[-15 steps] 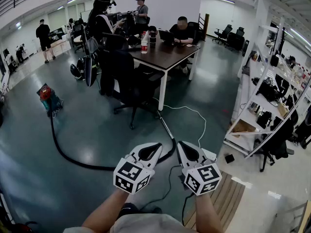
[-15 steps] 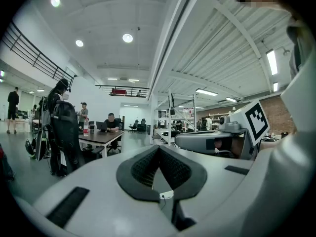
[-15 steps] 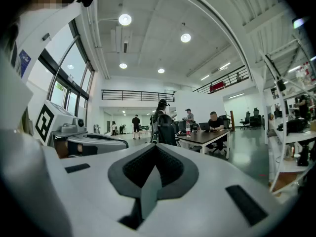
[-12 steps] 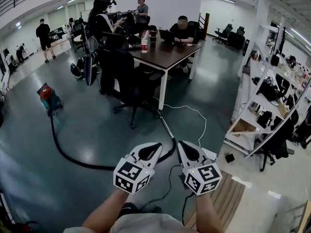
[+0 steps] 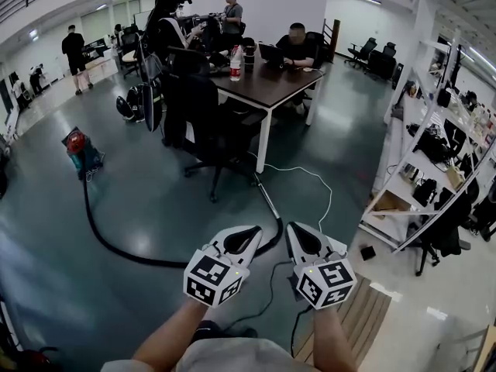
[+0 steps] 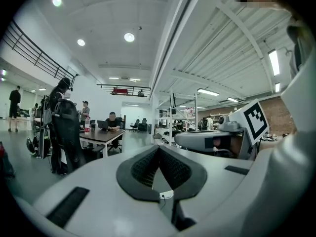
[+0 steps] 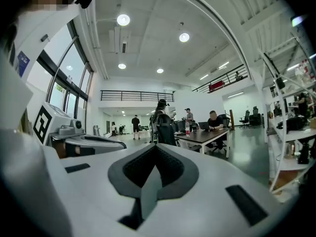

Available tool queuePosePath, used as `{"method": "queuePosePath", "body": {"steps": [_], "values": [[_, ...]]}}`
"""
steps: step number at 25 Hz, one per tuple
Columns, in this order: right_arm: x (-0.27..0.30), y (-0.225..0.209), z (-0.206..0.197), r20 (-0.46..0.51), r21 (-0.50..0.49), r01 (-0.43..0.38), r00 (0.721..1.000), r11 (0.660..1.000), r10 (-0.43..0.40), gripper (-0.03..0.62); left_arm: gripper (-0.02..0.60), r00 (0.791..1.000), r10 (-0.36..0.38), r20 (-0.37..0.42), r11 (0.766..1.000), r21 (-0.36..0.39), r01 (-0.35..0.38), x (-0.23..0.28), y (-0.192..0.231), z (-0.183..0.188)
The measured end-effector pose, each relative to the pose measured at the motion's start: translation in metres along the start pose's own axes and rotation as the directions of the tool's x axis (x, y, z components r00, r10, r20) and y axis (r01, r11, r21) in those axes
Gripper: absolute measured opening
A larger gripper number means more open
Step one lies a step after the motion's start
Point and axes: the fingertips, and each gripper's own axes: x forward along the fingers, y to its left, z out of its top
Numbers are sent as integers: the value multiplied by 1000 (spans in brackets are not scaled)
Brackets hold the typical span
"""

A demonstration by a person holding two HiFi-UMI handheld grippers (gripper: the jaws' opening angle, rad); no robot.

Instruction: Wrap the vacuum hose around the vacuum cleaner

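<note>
Black vacuum hose point(image 5: 116, 248) snakes over floor point(image 5: 155, 192) from vacuum cleaner point(image 5: 78, 150). Left hand-held gripper point(image 5: 246, 232), right hand-held gripper point(image 5: 293, 229): level, side by side, jaws together, empty.

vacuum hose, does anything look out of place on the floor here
Yes. The black vacuum hose sprawls in a long loose curve across the floor, from the vacuum cleaner at left toward the table, not wrapped around the cleaner. A white cable also trails loose near the table leg.

Head view downward; gripper views level, sharing table point(image 5: 273, 88).
</note>
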Motion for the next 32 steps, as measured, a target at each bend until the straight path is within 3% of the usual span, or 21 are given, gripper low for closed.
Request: {"method": "queuePosePath", "body": {"steps": [12, 19, 24, 32], "values": [[13, -32, -5, -30, -17, -12, 999, 1000, 11, 2, 6, 999, -1, -40, 1000, 8, 1, 30, 9, -8], [53, -61, -16, -71, -27, -3, 997, 1000, 1, 3, 5, 997, -39, -65, 999, -10, 39, 70, 40, -20], [99, -93, -24, -112, -28, 31, 993, 999, -34, 3, 5, 995, -62, -82, 998, -32, 59, 112, 80, -29], [205, -160, -44, -186, -19, 104, 977, 994, -106, 3, 5, 987, -117, -115, 992, -68, 110, 197, 180, -47]]}}
